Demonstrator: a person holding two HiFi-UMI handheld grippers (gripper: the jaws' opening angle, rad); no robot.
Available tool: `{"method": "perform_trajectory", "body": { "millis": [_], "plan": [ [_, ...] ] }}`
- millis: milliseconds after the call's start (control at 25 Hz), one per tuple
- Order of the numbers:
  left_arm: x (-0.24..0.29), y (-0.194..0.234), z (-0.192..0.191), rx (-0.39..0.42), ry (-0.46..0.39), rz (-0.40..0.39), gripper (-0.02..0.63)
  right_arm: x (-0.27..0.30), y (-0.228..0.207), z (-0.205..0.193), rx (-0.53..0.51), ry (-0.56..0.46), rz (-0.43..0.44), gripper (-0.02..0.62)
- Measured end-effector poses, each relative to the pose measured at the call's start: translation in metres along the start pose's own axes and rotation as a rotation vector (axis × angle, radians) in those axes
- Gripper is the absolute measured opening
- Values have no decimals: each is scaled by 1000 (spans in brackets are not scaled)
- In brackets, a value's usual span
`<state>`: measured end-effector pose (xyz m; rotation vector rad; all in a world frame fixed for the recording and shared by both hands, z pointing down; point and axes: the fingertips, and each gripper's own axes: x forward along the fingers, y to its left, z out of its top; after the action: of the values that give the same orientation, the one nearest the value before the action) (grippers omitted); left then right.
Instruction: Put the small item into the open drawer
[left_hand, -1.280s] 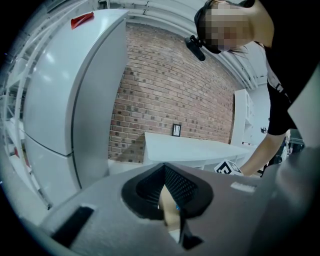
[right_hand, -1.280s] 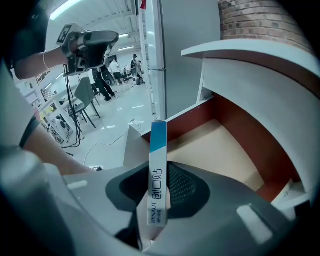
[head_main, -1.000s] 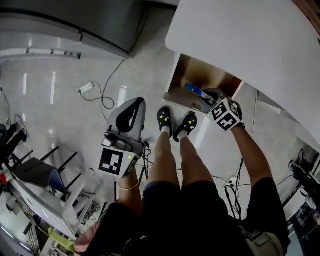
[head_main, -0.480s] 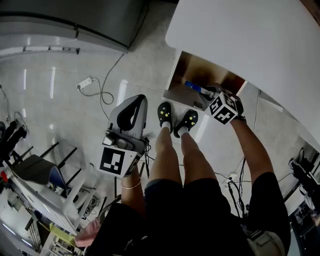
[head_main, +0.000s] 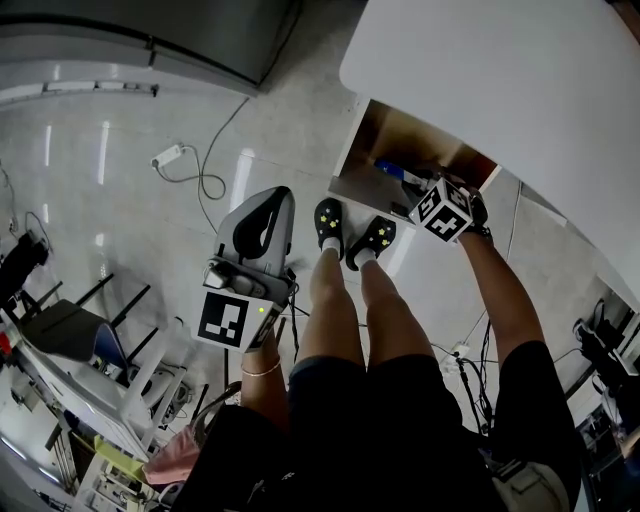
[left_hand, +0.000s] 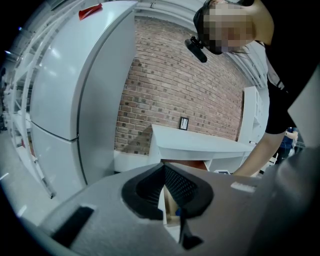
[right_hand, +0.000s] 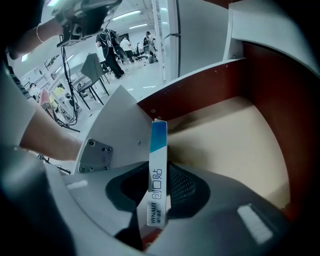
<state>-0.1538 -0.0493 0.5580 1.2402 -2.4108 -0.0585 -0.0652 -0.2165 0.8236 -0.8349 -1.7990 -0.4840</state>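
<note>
Down beside the person's left leg, the left gripper (head_main: 255, 225) hangs idle, its jaws brought together on nothing, and it takes no part in the work. Farther forward, the right gripper (right_hand: 159, 187) reaches into the open drawer (right_hand: 225, 140) with its pads clamped on the lower half of a slim white-and-blue HYNAUT box (right_hand: 157, 165), which stands on end between them, its blue tip pointing into the cavity. Beyond the box lies the drawer's bare pale floor, ringed by dark reddish walls, under the white table (head_main: 500, 80). I judge the carry to be nearly finished, with the placing step in hand: the box is already inside the drawer's outline, though whether it touches the floor cannot be told. The next move likely calls for easing it low, parting the jaws to let it go, then drawing back clear of the walls.
</note>
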Motion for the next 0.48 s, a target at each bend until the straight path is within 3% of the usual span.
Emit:
{"method": "perform_trajectory", "body": {
  "millis": [360,480],
  "plan": [
    [-3,5,-4,-6,9,24,-2,15,0,4,2,29,20,100],
    [-1,4,4,-17,-41,16,-2,18,2,3,-20,40,28,100]
  ]
}}
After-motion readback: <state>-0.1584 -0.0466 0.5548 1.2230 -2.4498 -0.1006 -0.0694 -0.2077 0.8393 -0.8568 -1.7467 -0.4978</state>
